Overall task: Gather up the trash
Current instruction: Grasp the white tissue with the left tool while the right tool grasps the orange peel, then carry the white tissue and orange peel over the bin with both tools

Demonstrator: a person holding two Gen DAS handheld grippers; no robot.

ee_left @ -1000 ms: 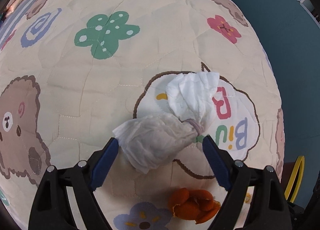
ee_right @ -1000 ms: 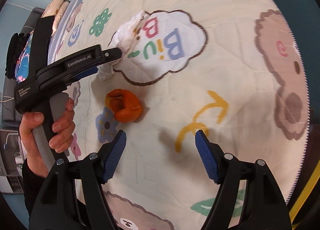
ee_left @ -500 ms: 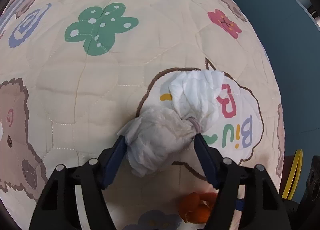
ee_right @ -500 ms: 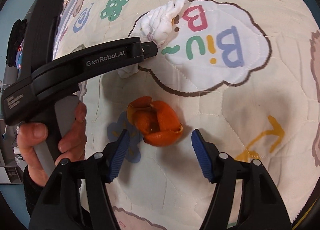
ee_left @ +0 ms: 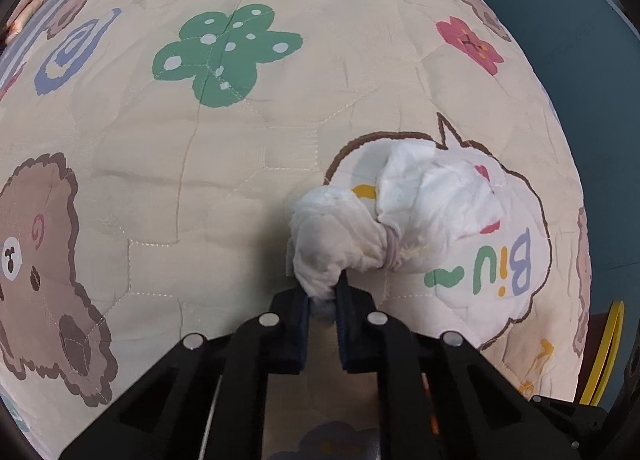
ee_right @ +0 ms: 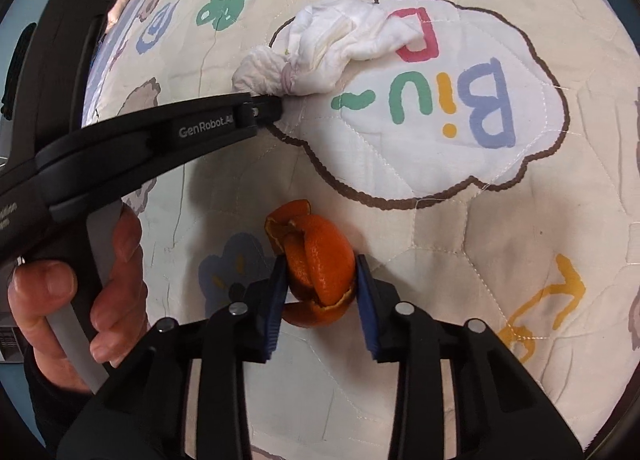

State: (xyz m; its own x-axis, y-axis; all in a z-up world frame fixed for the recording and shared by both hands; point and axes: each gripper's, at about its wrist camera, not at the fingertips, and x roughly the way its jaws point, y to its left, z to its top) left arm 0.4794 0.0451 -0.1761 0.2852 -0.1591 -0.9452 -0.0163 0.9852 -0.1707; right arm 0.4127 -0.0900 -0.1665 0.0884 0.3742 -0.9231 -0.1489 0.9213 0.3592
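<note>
1. Two grippers are at work over a cream quilted blanket [ee_left: 248, 187] printed with bears, flowers and a "Biu" speech bubble. In the left wrist view, the left gripper [ee_left: 323, 300] points steeply down at the blanket from the lower edge of the picture.
2. Its jaws have just been closing and now stand almost together, pinching the near end of a crumpled white tissue [ee_left: 360, 236]. The rest of the tissue, cinched at a narrow waist, lies on the blanket across the edge of the speech bubble.
3. A thin sliver of orange shows low between the black gripper arms; what it belongs to cannot be told from this view.
4. In the right wrist view, the right gripper [ee_right: 322, 284] also tilts steeply down. Its jaws have just been closing, and the blue pads [ee_right: 276, 300] press both sides of an orange peel [ee_right: 320, 272], which rests on the blanket beside a pale blue flower print.
5. In the same view the left gripper reaches in from the left, its tip at the grey end of the tissue. A hand [ee_right: 80, 300] grips its handle at the lower left, fingers curled around the grey trigger.
6. The tissue and the peel lie well apart, the tissue farther up the blanket.
</note>
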